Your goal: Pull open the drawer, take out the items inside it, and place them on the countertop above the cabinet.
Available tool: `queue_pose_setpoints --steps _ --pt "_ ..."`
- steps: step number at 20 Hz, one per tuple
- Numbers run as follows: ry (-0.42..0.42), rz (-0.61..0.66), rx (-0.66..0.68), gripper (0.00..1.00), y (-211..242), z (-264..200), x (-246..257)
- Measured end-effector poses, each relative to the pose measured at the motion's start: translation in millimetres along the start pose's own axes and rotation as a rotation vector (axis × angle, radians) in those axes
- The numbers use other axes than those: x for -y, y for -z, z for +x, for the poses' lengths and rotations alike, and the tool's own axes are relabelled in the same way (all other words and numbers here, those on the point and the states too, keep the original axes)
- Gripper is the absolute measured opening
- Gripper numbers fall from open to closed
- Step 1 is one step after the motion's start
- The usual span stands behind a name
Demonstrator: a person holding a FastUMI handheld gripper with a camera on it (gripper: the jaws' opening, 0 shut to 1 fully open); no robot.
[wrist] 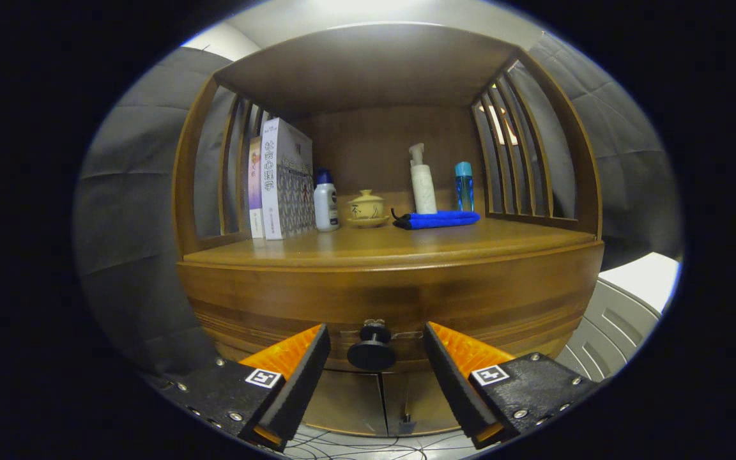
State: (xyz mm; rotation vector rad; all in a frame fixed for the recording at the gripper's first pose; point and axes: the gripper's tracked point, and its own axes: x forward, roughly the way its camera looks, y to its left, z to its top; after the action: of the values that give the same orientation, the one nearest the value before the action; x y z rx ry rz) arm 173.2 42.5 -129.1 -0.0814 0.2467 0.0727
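Tongs (374, 348) spread apart, fingers flanking the black knob (372, 350) without touching | drawer (393, 300) sits closed in the wooden cabinet front | table (406, 243) above carries books (282, 182), white bottle (326, 201), lidded cup (367, 207), blue cloth (438, 220), pump bottle (423, 182)

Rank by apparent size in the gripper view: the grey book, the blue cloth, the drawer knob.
1. Grey book.
2. Blue cloth.
3. Drawer knob, though it sits nearest the camera, between the open jaws of the gripper, so it looks enlarged.
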Motion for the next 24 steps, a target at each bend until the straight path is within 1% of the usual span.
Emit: queue_pose_setpoints --steps 3,5,6,7,8,9,12,14,16,21,24 --pt "0.001 0.006 -0.038 0.87 8.7 5.0 1.3" --pt "0.0 0.006 -0.052 0.8 14.2 10.9 1.3" --pt "0.002 0.001 -0.058 0.74 16.2 12.6 1.7" --pt "-0.003 0.002 -0.06 0.71 15.8 13.8 0.4" --pt "-0.004 0.003 -0.059 0.65 16.8 14.9 -1.1" --pt "-0.013 0.002 -0.055 0.63 16.6 16.1 -2.6" --pt "-0.006 -0.023 -0.045 0.47 16.7 16.1 -2.8" --pt "0.0 -0.035 -0.049 0.4 18.1 16.4 -4.2" --pt "0.006 -0.03 -0.065 0.37 19.5 14.5 -3.7" --pt "0.02 -0.019 -0.056 0.36 20.6 -1.3 -4.8" --pt "0.016 -0.004 -0.046 0.37 24.6 -22.1 -6.8"
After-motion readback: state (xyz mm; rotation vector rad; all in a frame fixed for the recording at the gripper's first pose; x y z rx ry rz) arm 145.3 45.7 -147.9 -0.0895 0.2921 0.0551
